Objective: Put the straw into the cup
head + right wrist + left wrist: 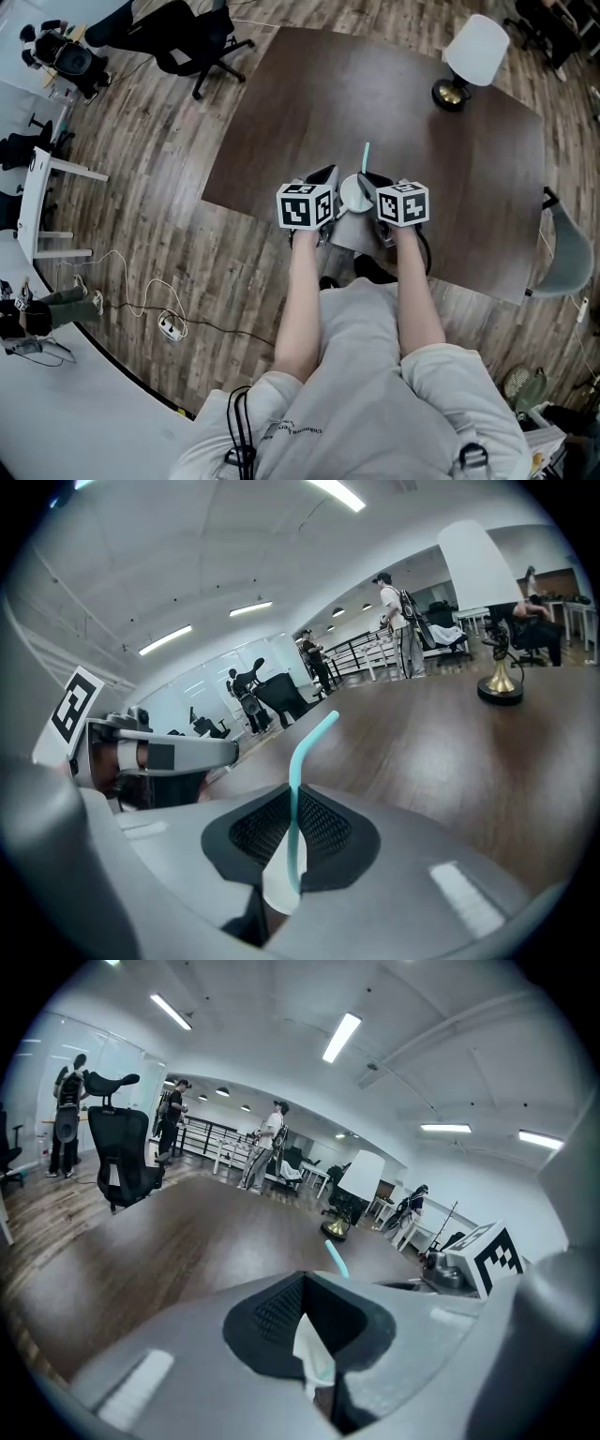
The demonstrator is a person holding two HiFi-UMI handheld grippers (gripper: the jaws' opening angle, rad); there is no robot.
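The right gripper (292,847) is pinching the teal straw (294,789) between its closed jaws, gripping it low on the shaft. The straw is standing close to upright, and its bent top is leaning away toward the far side of the table (394,94). Directly beneath that grip, the white cup (278,890) is showing as a pale patch just under the jaws. The straw's long axis is therefore pointing down at the cup's mouth, not off to one side. The jaws are covering the straw's lower end, so I cannot tell whether it is already inside the cup.

The left gripper (315,1330) is closing on a thin white edge that looks to be the cup's rim, steadying the cup from the person's left.

In the head view, the two grippers are sitting close together at the near edge of the table. The cup is between them, and the straw is rising from its middle.

The next move is probably a short, straight push down along the straw's axis. That falls to the right gripper, while the left only needs to be keeping the cup from tipping.
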